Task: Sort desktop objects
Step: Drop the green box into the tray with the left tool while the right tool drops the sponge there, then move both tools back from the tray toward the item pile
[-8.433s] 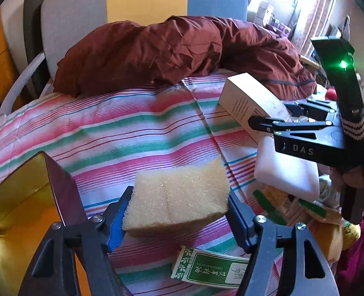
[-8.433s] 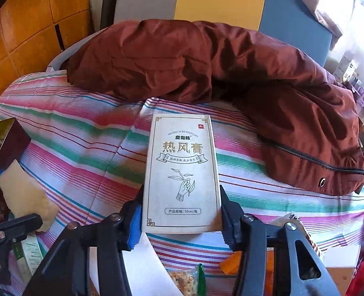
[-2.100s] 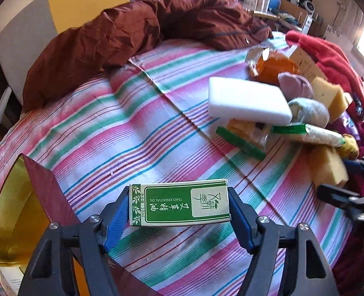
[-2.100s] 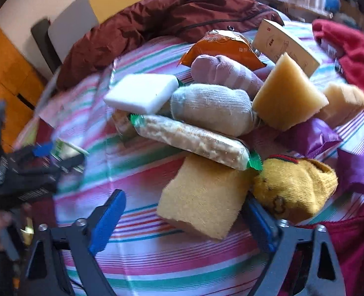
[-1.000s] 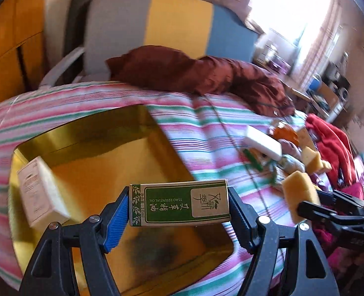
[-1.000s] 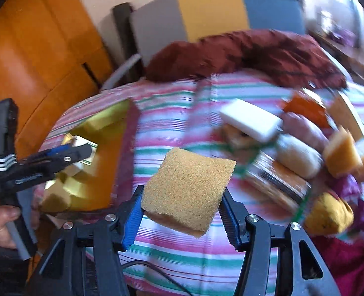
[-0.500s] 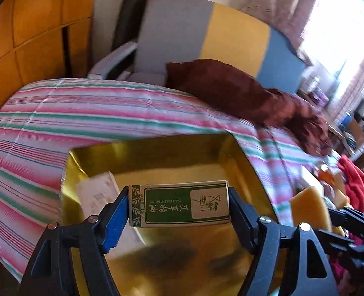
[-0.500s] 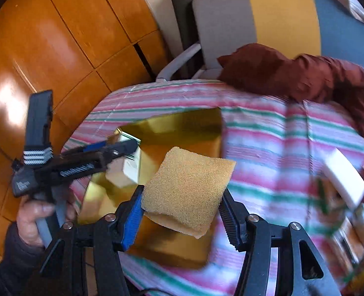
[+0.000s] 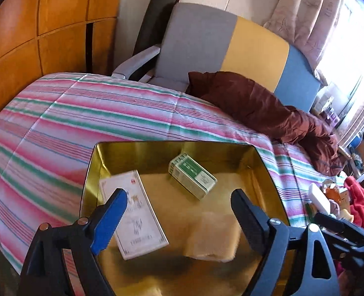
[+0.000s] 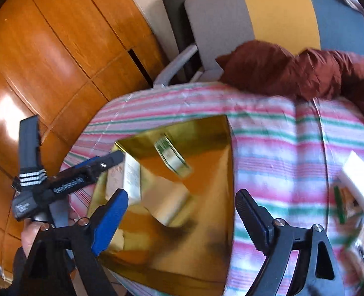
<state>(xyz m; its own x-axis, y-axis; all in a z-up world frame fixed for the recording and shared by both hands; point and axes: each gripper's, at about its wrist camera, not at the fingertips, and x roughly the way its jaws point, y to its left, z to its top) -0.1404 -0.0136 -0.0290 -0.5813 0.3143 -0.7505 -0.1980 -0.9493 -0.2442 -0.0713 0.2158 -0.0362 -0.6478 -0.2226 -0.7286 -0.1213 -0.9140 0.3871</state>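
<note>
Gold tin (image 9: 263,172) sits on the striped table (image 9: 58,123), near its front edge, in the left wrist view. Inside it lie a green box (image 9: 193,178) toward the back wall, a white box (image 9: 137,212) by the left wall, and a yellow sponge (image 9: 214,236) in the front part. The left gripper (image 9: 179,214) hangs over the tin with its fingers (image 9: 110,219) wide apart and nothing between them. A brown jacket (image 9: 256,106) lies at the back edge. In the right wrist view, the right gripper (image 10: 182,219) is also over the tin (image 10: 206,128), fingers (image 10: 110,219) wide and holding nothing. The sponge (image 10: 167,202) looks blurry just past them, beside the white box (image 10: 132,180), with the green box (image 10: 172,157) farther back.
</note>
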